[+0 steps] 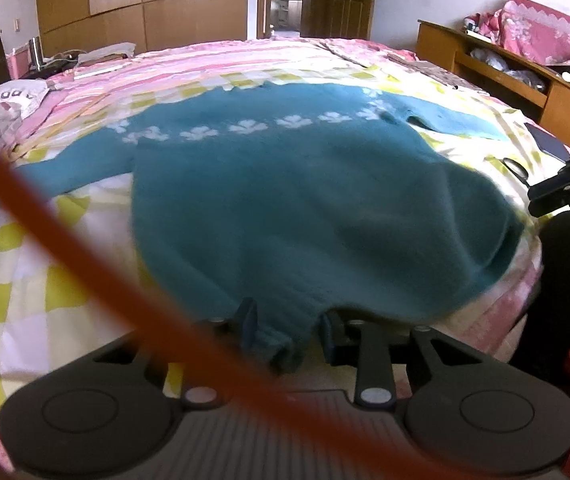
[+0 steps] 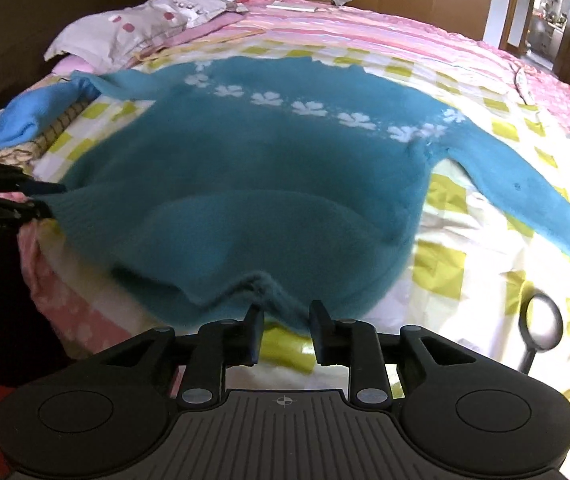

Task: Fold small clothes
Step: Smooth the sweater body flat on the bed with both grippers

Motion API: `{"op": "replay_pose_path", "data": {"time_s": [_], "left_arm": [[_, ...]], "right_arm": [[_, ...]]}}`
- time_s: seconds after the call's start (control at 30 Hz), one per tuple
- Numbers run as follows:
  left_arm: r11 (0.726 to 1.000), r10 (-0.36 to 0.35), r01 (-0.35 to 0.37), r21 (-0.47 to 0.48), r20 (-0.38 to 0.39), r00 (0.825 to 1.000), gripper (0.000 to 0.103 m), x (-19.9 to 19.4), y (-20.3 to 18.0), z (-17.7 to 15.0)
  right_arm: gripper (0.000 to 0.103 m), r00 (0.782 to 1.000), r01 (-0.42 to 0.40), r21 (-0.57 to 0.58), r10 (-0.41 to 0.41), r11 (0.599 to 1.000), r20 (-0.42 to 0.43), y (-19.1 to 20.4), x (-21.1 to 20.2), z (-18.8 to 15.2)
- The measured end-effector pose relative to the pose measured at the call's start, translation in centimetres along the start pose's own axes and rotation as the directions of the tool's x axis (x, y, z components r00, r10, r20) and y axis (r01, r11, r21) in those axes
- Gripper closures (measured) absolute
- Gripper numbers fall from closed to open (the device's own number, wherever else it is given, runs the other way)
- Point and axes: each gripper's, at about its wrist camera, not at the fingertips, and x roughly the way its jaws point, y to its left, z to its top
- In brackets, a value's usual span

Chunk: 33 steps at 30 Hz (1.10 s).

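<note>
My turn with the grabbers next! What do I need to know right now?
Left gripper: fingers closed on the hem of the teal sweater, at its left corner.
Right gripper: fingers sit at the hem's other end, with knit bunched between them; whether it is truly pinched is unclear.
The sweater lies spread on the checked quilt, both sleeves out to the sides, white flower band at the far end.
Done: hem taken up, nothing folded yet.
Left: carry the hem towards the flower band, then tuck in the sleeves.
A magnifying glass lies on the quilt near the right gripper.
</note>
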Motion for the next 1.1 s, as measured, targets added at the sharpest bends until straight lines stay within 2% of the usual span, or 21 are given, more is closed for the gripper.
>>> {"op": "replay_pose_path", "data": {"time_s": [0.17, 0.3, 0.37, 0.5, 0.63, 0.73, 0.9, 1.0, 1.1], "left_arm": [[0.999, -0.024, 0.024, -0.026, 0.003, 1.000, 0.065, -1.4, 0.0, 0.3], [0.999, -0.031, 0.033, -0.041, 0.041, 0.999, 0.063, -2.6, -0.1, 0.9], [0.998, -0.030, 0.034, -0.061, 0.058, 0.998, 0.055, -2.9, 0.0, 1.1], [0.994, 0.043, -0.036, -0.101, 0.063, 0.997, 0.053, -1.1, 0.4, 1.1], [0.982, 0.073, -0.066, -0.180, 0.029, 0.997, 0.053, 2.1, 1.1, 1.2], [0.974, 0.098, -0.102, -0.202, -0.027, 0.995, 0.053, 4.0, 1.2, 1.1], [0.975, 0.107, -0.125, -0.186, -0.107, 0.989, 0.053, 5.6, 1.0, 0.3], [0.977, 0.124, -0.143, -0.158, -0.127, 0.984, 0.053, 5.6, 0.9, -0.1], [0.978, 0.123, -0.143, -0.152, -0.134, 0.983, 0.053, 5.5, 0.8, -0.2]], "right_arm": [[0.077, 0.998, -0.039, 0.012, 0.038, 0.999, 0.040, 0.8, -1.3, -0.3], [0.073, 0.992, -0.077, 0.035, 0.073, 0.996, 0.099, 1.3, -0.8, 0.4], [0.072, 0.992, -0.077, 0.049, 0.072, 0.996, 0.108, 1.5, 0.3, 0.8], [0.072, 0.991, -0.083, 0.079, 0.074, 0.993, 0.109, 1.7, 2.9, 1.2], [0.072, 0.997, -0.049, 0.146, 0.041, 0.988, 0.061, 0.6, 5.1, 1.0], [0.072, 1.000, -0.016, 0.190, 0.012, 0.982, 0.018, -0.7, 6.2, 0.5], [0.076, 0.997, 0.037, 0.255, -0.019, 0.966, -0.071, -2.5, 8.6, -0.2], [0.080, 0.995, 0.061, 0.235, -0.039, 0.970, -0.095, -2.4, 8.5, 0.0], [0.080, 0.990, 0.096, 0.207, -0.072, 0.974, -0.120, -2.7, 8.2, -0.3]]}}
